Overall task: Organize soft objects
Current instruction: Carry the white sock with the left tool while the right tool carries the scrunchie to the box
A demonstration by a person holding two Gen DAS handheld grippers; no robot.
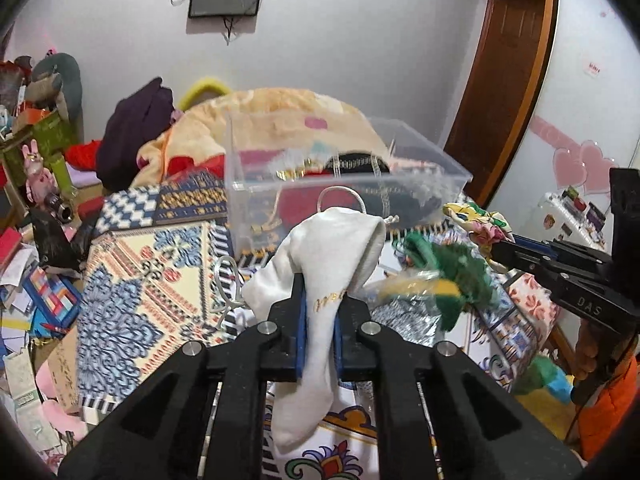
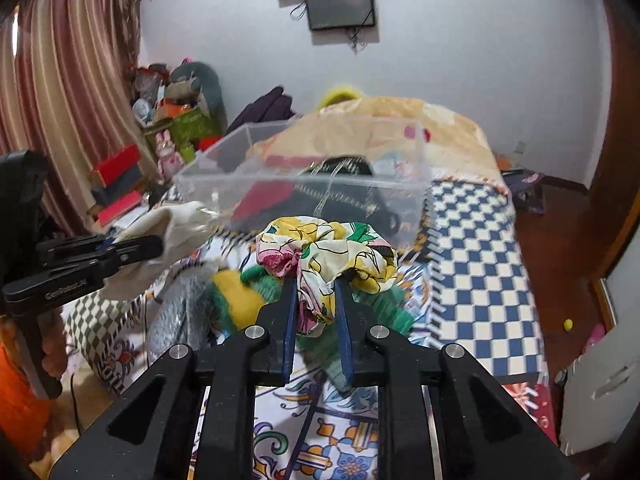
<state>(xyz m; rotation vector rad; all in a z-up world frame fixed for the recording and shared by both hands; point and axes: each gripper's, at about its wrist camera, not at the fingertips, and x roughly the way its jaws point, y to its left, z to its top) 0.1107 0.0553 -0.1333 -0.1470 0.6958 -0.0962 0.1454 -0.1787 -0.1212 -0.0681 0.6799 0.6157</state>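
Note:
My left gripper point(image 1: 320, 284) is shut on a white sock point(image 1: 320, 264) that hangs limp above the patterned bedspread point(image 1: 152, 272). In the right wrist view the same left gripper point(image 2: 160, 246) shows at the left with the sock point(image 2: 176, 224). My right gripper point(image 2: 316, 280) is shut on a bunched floral cloth point(image 2: 320, 248), yellow, pink and green; in the left wrist view that right gripper point(image 1: 494, 246) holds the cloth point(image 1: 476, 216) at the right. A clear plastic bin point(image 1: 352, 172) point(image 2: 304, 184) stands just beyond both, with dark and red soft items inside.
A green and yellow knitted piece point(image 2: 244, 300) and a grey fuzzy item point(image 2: 180, 316) lie on the bed under the grippers. A beige blanket point(image 1: 280, 116) is heaped behind the bin. Boxes and toys point(image 1: 44, 152) crowd the left side. A wooden door point(image 1: 508, 64) stands on the right.

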